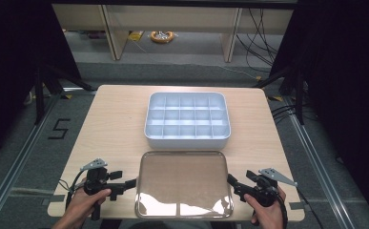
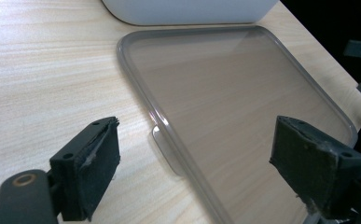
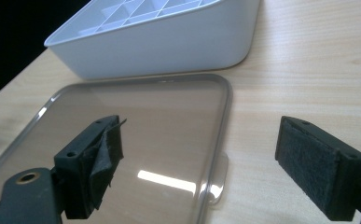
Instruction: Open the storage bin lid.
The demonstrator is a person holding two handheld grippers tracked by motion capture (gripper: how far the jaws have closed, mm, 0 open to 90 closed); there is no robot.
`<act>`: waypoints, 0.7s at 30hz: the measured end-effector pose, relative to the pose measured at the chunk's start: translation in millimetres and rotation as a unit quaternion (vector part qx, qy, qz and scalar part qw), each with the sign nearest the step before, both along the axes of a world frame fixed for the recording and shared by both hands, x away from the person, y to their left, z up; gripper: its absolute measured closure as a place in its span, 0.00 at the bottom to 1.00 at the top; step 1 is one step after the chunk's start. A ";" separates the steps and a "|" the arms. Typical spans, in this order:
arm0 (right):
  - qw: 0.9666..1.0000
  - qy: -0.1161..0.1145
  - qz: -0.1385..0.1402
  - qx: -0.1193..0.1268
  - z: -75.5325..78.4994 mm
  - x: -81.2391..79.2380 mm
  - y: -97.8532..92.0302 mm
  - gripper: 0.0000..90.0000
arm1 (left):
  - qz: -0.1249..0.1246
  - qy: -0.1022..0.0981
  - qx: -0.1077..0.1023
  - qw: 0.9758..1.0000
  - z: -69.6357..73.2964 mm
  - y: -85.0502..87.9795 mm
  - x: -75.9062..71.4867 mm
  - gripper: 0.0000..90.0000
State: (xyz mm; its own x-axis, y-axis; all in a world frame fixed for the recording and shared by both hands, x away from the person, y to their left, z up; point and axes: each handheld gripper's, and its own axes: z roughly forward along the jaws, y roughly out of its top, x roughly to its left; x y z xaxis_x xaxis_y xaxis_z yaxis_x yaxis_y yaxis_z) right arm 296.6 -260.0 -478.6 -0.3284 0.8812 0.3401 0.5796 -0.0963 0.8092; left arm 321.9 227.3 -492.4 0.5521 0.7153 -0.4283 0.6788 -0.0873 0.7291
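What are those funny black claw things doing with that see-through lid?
A person holds a hand-held gripper in each hand. The left hand-held gripper and the right hand-held gripper are both open, one at each side of the clear lid. The lid lies flat on the table, near the white divided box.

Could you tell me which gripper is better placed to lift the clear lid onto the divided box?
Neither clearly: the left gripper and right gripper each straddle a side tab of the clear lid, jaws open. Lifting with both looks best, toward the divided box.
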 end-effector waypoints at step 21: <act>0.999 -0.007 0.019 -0.024 -4.0 -30.5 3.3 0.18 | 0.001 -0.039 0.016 0.999 3.5 -4.4 -24.6 0.17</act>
State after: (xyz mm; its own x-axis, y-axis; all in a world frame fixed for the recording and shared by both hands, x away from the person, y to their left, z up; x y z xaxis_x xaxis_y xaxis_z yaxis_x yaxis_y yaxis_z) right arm 266.1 -256.7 -482.6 -0.3671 0.8831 0.2923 0.5708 -0.0343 0.8204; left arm 297.3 223.0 -488.9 0.5809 0.7291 -0.3620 0.6210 -0.1094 0.7762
